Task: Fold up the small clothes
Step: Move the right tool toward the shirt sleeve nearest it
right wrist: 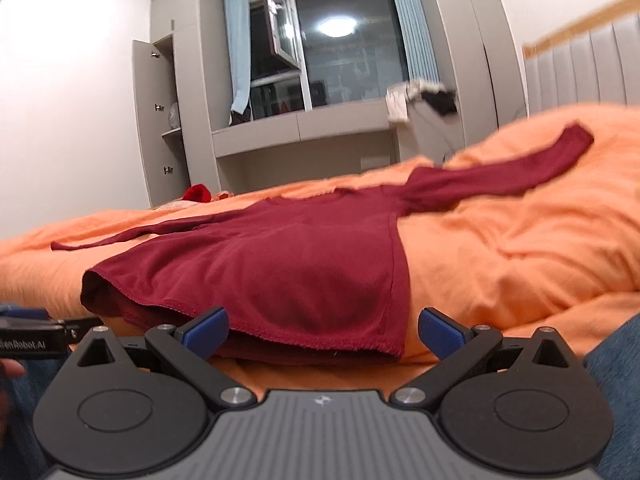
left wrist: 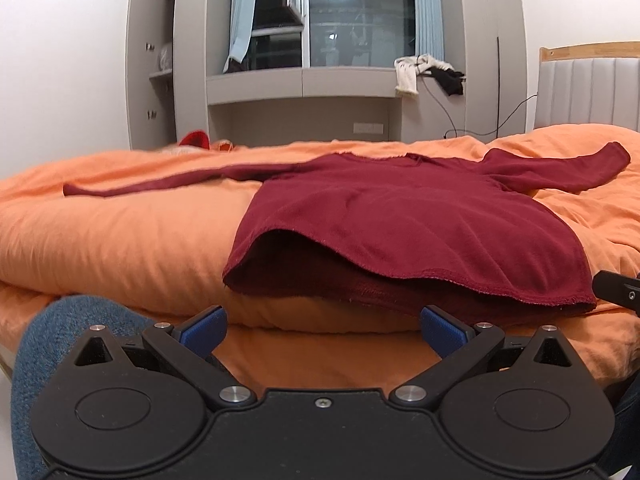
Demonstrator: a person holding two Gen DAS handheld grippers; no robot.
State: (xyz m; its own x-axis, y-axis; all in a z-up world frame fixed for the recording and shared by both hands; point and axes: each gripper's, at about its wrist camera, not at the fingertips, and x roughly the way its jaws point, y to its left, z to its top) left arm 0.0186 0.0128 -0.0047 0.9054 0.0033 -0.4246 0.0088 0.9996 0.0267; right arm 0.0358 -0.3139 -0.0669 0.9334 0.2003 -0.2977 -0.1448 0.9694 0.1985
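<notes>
lying flat: a dark red long-sleeved top [left wrist: 400, 216] is spreading across the orange duvet [left wrist: 120, 232], both sleeves stretching outward, hem facing the grippers.
hem: it is gaping slightly at the near edge, showing the inner layer.
left gripper [left wrist: 322, 330]: its jaws are standing wide apart, holding nothing, hovering just short of the hem.
right gripper [right wrist: 323, 330]: its blue pads [right wrist: 206, 330] are spreading wide around the hem's right corner, not pinching it.
background: a window [left wrist: 352, 12] is reflecting a ceiling lamp.

Left gripper [left wrist: 323, 330] and right gripper [right wrist: 323, 330] — jaws wide apart, empty
</notes>
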